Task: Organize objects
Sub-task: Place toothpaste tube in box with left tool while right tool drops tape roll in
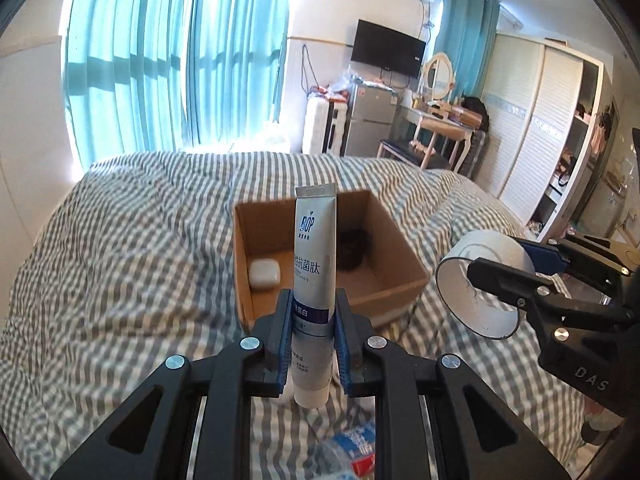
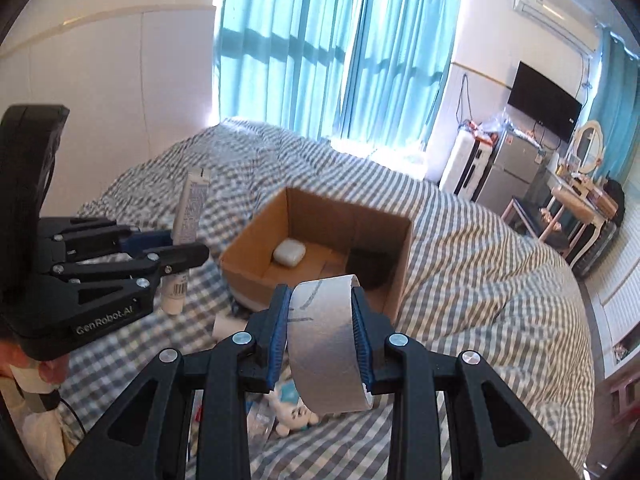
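Observation:
My left gripper point(image 1: 313, 314) is shut on a white and silver toothpaste tube point(image 1: 314, 264), held upright above the bed just in front of an open cardboard box point(image 1: 394, 248). The tube point(image 2: 191, 208) and left gripper point(image 2: 182, 248) also show in the right wrist view. My right gripper point(image 2: 321, 312) is shut on a roll of white tape point(image 2: 326, 340), held above the near side of the box point(image 2: 400, 256); the roll point(image 1: 480, 280) shows right of the box in the left wrist view. Inside the box lie a white earbud case point(image 1: 264, 274) and a dark object point(image 1: 352, 250).
The box sits on a bed with a grey and white checked cover point(image 1: 120, 260). Loose items lie on the cover near me: a blue and red packet point(image 1: 356, 448), a small plush toy point(image 2: 294, 416), a white item point(image 2: 226, 326). A wardrobe point(image 1: 540, 128) and dressing table point(image 1: 440, 120) stand at the right.

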Demonstrator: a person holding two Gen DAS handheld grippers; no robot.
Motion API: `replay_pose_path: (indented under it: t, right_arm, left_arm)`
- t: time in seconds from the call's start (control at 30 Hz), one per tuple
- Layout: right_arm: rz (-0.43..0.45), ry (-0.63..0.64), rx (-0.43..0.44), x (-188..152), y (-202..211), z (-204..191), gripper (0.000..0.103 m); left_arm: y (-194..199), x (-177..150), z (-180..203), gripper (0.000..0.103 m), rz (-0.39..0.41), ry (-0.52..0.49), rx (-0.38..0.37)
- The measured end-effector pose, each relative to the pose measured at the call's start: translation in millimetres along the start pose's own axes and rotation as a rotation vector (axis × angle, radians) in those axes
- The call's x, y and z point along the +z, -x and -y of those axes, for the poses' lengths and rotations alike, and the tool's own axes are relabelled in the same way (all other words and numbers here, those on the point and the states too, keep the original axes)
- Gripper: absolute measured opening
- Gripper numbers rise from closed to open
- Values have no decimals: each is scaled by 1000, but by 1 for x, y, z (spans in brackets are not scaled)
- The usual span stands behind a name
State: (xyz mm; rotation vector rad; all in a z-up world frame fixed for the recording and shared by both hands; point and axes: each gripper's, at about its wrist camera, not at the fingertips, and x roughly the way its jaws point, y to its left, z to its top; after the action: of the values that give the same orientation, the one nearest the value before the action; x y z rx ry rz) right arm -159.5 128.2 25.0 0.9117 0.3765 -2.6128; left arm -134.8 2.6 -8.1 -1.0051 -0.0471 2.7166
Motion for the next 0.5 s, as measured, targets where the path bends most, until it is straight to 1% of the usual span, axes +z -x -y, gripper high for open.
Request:
replay_pose_path:
  t: [0.2,0.33,0.5]
  right_arm:
    - [38,-13,-3,38,-16,11,29]
    - [58,-22,12,64,-34,18,29]
    - [58,-56,31,85,-69,30,29]
  left_arm:
    - [-14,38,-6,19,35,-20,17]
    - [-33,64,-13,19,42,-20,18]
    - [-66,79,-21,19,23,-29,9]
